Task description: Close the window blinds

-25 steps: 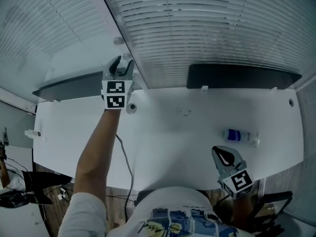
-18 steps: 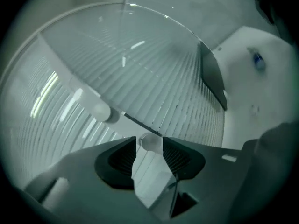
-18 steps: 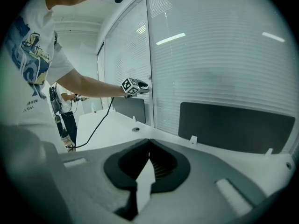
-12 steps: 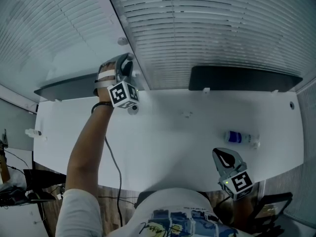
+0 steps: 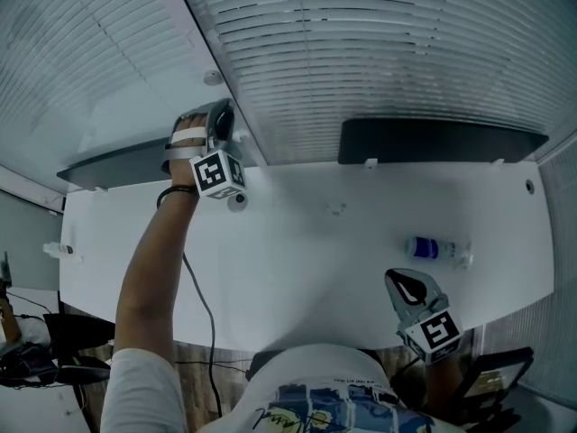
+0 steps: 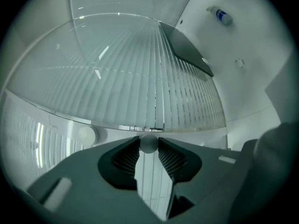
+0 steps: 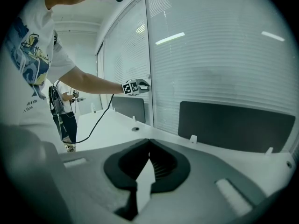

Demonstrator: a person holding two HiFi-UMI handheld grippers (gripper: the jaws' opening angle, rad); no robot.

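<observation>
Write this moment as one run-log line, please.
left gripper: jaws just closed onto blind knob | right gripper: shut, empty, by desk

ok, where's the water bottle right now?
Head view, right side: the water bottle lies on the white desk, just beyond the right gripper and short of the dark partition panel.
</observation>
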